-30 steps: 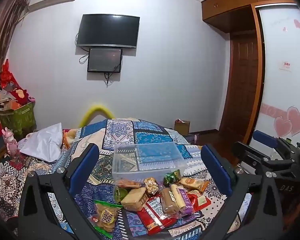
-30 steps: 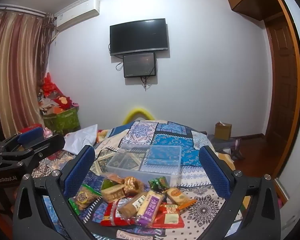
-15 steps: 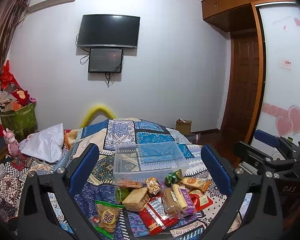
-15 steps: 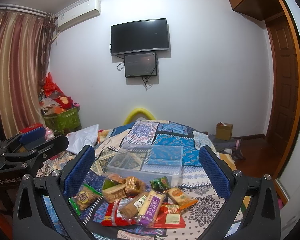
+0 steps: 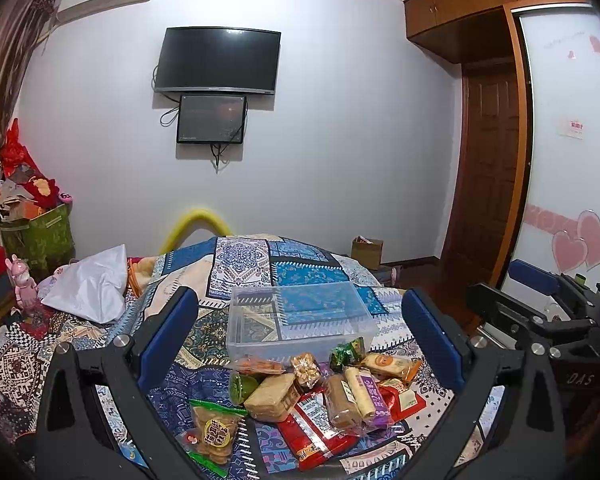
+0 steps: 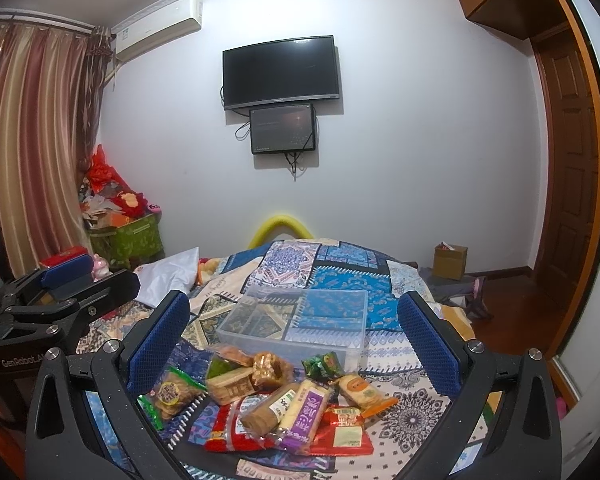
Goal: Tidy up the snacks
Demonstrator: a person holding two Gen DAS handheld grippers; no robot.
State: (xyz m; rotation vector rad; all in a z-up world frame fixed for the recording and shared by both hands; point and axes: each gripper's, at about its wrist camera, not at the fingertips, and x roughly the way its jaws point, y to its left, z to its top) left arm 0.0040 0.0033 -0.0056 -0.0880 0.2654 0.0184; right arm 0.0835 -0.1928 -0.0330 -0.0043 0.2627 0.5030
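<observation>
A clear plastic box (image 5: 300, 320) (image 6: 296, 324) stands empty on the patterned bedspread. Just in front of it lies a pile of wrapped snacks (image 5: 308, 396) (image 6: 276, 396): a green-edged cookie pack (image 5: 212, 432), a red pack (image 5: 312, 428), a purple bar (image 6: 304, 412), a tan cake (image 5: 272, 396). My left gripper (image 5: 300, 340) is open and empty, held above the pile. My right gripper (image 6: 296, 340) is open and empty too, beside it on the right; it shows in the left wrist view (image 5: 540, 320).
A white pillow (image 5: 88, 284) lies at the bed's left. A green bin of red items (image 6: 124, 236) stands by the curtain. A cardboard box (image 6: 450, 260) sits on the floor near the wooden door (image 6: 568, 168). A TV (image 5: 218, 60) hangs on the far wall.
Both grippers have drifted very slightly; the view shifts a little. Both stay open and empty. Snacks and box have not moved.
</observation>
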